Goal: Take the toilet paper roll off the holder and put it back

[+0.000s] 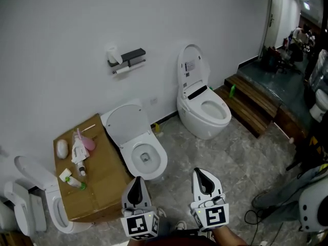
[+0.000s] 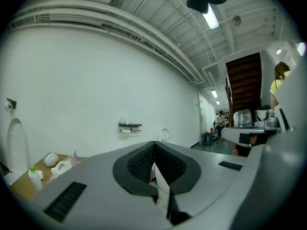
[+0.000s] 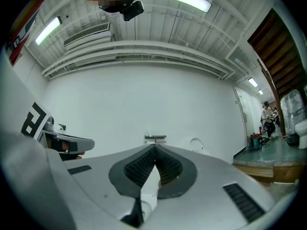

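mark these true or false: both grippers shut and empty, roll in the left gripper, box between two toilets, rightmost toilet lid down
Both grippers are shut and empty. True: the left gripper and right gripper hold nothing.
The left gripper holds the paper. False: the toilet paper roll is at the wall holder.
The cardboard box stands between two toilets. True.
The rightmost toilet's lid is down. False: its lid is up.
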`<state>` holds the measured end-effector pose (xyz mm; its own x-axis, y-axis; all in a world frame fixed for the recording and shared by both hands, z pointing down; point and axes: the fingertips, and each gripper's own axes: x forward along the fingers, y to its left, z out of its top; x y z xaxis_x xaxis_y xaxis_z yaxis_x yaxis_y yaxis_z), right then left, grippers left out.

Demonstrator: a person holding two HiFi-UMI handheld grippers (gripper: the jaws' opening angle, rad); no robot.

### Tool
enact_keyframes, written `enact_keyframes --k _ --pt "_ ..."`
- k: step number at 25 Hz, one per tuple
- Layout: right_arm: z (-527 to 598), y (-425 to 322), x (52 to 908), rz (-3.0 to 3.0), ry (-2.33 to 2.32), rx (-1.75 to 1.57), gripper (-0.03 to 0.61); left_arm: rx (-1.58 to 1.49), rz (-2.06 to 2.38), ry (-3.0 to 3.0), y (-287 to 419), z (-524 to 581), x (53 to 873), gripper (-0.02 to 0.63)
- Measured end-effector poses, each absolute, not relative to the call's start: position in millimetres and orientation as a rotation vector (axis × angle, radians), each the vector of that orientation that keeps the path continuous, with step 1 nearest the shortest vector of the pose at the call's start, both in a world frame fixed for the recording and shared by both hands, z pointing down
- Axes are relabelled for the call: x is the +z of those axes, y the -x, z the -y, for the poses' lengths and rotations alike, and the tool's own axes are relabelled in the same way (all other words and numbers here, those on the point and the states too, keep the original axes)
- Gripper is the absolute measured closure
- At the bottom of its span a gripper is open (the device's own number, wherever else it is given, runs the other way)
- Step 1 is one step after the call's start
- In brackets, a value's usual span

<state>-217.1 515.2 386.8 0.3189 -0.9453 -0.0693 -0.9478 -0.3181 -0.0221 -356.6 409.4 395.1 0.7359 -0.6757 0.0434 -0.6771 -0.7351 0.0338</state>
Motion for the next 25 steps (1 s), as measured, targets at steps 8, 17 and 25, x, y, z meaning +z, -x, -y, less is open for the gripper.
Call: enact_keyframes --k 8,17,25 --pt "-485.4 182.4 396.1 -1.758 2.559 0.081 0.563 0.032 1.068 -2.888 313.9 -373.8 401.3 0.598" --pt "-391.9 145.5 382.4 -1.698 2.582 0.134 0.563 0.007 1.024 -2.909 274.4 -286.0 390.3 0.598" --pt "-305.3 129.4 373.2 -1.701 2.598 0.156 0.563 -0.023 0.998 -2.916 257.4 -203.7 377.4 0.598"
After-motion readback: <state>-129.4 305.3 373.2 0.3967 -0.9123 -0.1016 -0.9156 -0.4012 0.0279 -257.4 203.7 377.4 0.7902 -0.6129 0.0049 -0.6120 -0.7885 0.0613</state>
